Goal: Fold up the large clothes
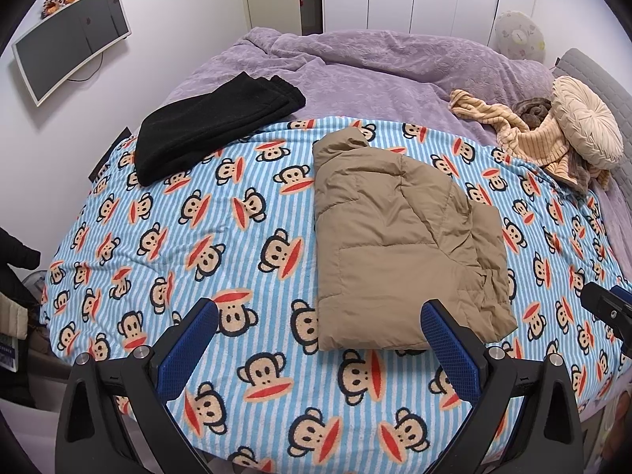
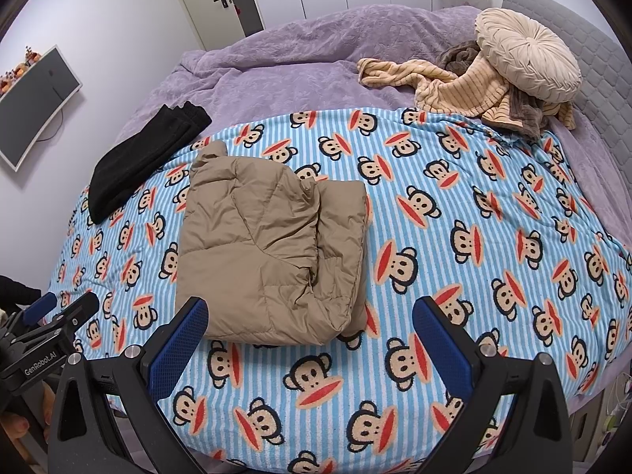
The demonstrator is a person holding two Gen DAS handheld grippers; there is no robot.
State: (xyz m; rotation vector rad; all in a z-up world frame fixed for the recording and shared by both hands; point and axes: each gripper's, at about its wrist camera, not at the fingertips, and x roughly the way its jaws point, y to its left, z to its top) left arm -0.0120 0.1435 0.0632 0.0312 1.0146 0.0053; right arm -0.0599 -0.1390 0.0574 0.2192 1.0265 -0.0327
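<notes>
Bedroom walls in white, a door and tall wardrobe panels frame a bed [image 1: 454, 79] on which a blue-striped blanket [image 1: 221, 237] printed with cartoon monkey faces has been spread – presumably to give a flat, clean folding area. The tan puffer jacket [image 1: 395, 237] is seen just ahead of both grippers, already doubled into a compact rectangle with its collar at the far end and a bunched edge toward the right; it is judged largely folded. Ahead and to the left, partly on the purple duvet, a folded black garment [image 1: 213, 126] has been laid aside, apparently as a finished piece. Far ahead to the right, a crumpled striped beige garment [image 2: 466, 87] is heaped under a round pleated cushion [image 2: 529, 63] – likely waiting its turn.

The left gripper [image 1: 320, 335] is held spread wide with nothing between its pads, its right finger just over the jacket's near edge. The right gripper [image 2: 310, 331] is likewise spread and empty, its left finger beside the jacket's near corner.

On the left gripper's body, in the right wrist view, "GenRobot.AI" can be read. No other writing is legible.
</notes>
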